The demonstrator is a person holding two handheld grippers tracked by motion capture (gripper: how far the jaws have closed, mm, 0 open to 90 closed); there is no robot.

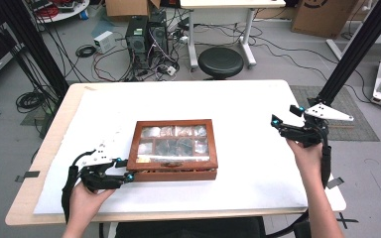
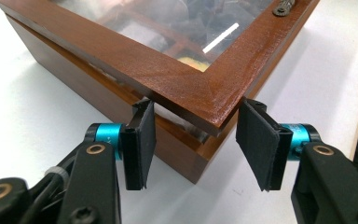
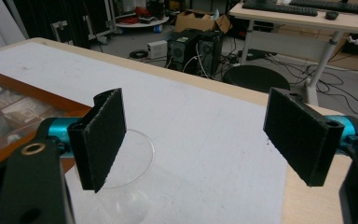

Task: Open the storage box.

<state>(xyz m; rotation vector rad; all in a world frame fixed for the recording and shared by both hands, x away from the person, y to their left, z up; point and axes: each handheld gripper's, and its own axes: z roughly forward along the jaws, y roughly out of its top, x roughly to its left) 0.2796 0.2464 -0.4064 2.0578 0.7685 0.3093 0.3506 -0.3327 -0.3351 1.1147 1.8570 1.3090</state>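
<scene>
Wooden glass-lidded box (image 1: 174, 149) resting mid-bench (image 1: 258, 99), its near-left lid corner pinched between the jaws of the left gripper (image 2: 193, 140); right gripper (image 3: 205, 140), jaws spread, held above the bench well apart from the box.

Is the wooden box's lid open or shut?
Nearly shut: the glass-topped lid lies flat on the wooden box, with a thin gap at the corner between the left tool's pads.
</scene>
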